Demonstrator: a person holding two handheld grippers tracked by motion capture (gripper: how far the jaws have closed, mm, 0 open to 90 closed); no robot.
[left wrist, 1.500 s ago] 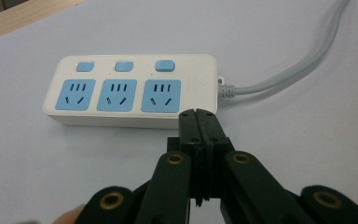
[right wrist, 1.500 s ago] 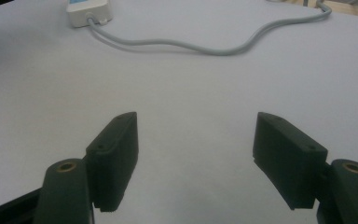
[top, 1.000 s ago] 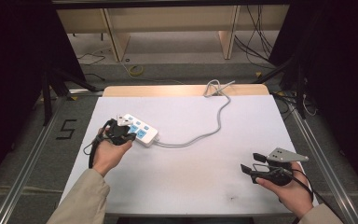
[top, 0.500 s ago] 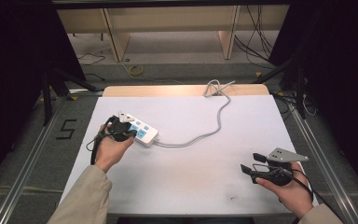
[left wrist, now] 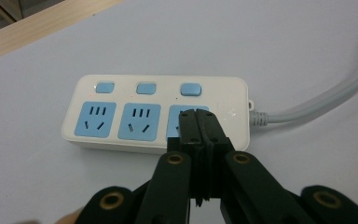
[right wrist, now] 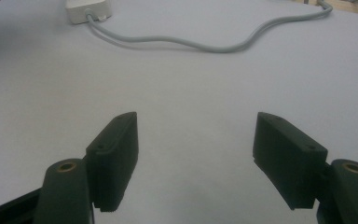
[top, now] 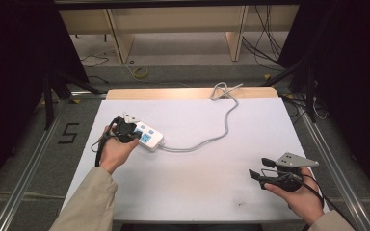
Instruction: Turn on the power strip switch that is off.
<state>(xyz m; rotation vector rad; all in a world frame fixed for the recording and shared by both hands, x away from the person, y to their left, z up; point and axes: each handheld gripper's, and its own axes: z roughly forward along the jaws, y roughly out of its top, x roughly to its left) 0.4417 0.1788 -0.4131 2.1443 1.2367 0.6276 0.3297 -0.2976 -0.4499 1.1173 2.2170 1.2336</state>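
- Leftmost, a person's left hand (top: 117, 150) holds the left tool (top: 126, 129) at the near-left part of the white tabletop (top: 207, 187), seen from the high view.
- Its two black jaws are pressed flat together with nothing between them; the left gripper view shows their joined tips over the socket nearest the cable end of the power strip (left wrist: 156, 112). Whether the tips touch the strip cannot be told.
- Just right of that hand lies the white power strip, flat on the tabletop, with three blue sockets in a row and a blue button (left wrist: 105, 87) beside each one.
- From the strip's right end a grey cable (top: 224, 126) snakes across the tabletop to its far edge, where it bunches on a wooden strip (top: 173, 93).
- Far right, near the front edge, the person's right hand (top: 302, 199) holds the right tool (top: 261, 168), well apart from the power strip. Its jaws stand wide, with bare tabletop between them.
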